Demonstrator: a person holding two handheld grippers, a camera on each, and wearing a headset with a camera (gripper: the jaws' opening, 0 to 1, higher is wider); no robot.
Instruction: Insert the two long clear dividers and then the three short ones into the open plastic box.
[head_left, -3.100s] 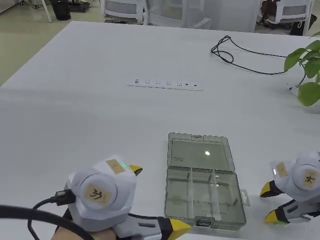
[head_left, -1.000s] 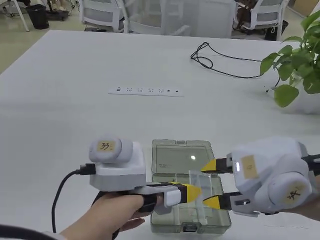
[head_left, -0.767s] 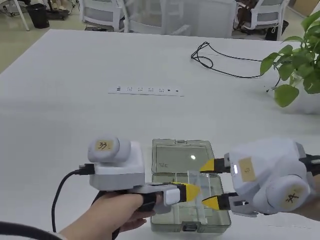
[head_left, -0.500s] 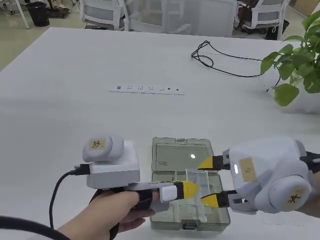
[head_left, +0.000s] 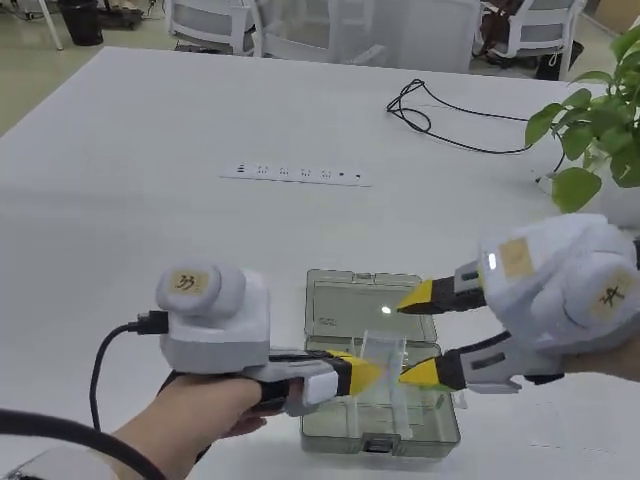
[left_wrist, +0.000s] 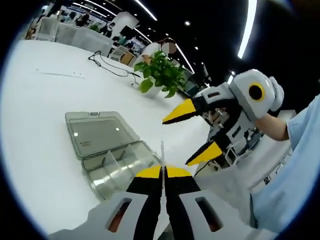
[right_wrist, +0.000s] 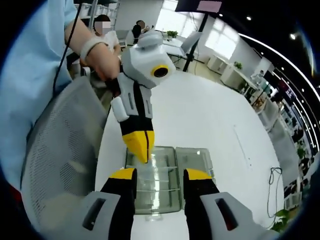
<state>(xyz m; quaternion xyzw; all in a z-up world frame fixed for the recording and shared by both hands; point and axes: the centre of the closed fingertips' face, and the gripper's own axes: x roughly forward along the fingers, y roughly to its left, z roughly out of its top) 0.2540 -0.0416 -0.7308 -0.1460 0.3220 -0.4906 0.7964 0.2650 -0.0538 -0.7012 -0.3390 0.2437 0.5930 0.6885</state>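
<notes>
Left gripper (head_left: 362, 372), held in the person's hand (head_left: 205, 412), has its yellow-tipped jaws pinched flat on a thin clear divider (head_left: 385, 356). In the left gripper view the sheet runs edge-on up from between the closed jaws. The divider hangs upright just above the base of the open plastic box (head_left: 352, 303), probably so its lower edge can drop straight into the slots. The right gripper (head_left: 412, 338) faces it from the other side, jaws spread wide and holding nothing. One tip is above the sheet and one is beside it, seemingly ready to steady or nudge the sheet into line. The box lies flat near the table's front edge with its lid folded back away from the person. At least one clear partition (left_wrist: 111, 159) already stands in the base. I judge the held piece to be one of the short dividers, though its length is hard to read. A black cable (head_left: 110, 345) trails from the left gripper. The table (head_left: 150, 150) is broad, white and mostly bare. A white power strip (head_left: 300, 173) lies beyond the box, a loose coil of black cord (head_left: 430, 105) lies farther back, and a leafy green plant (head_left: 590, 130) stands at the right edge. Office chairs (head_left: 215, 20) line the far side of the table, and the gripper views show an open-plan office with long ceiling lights.
</notes>
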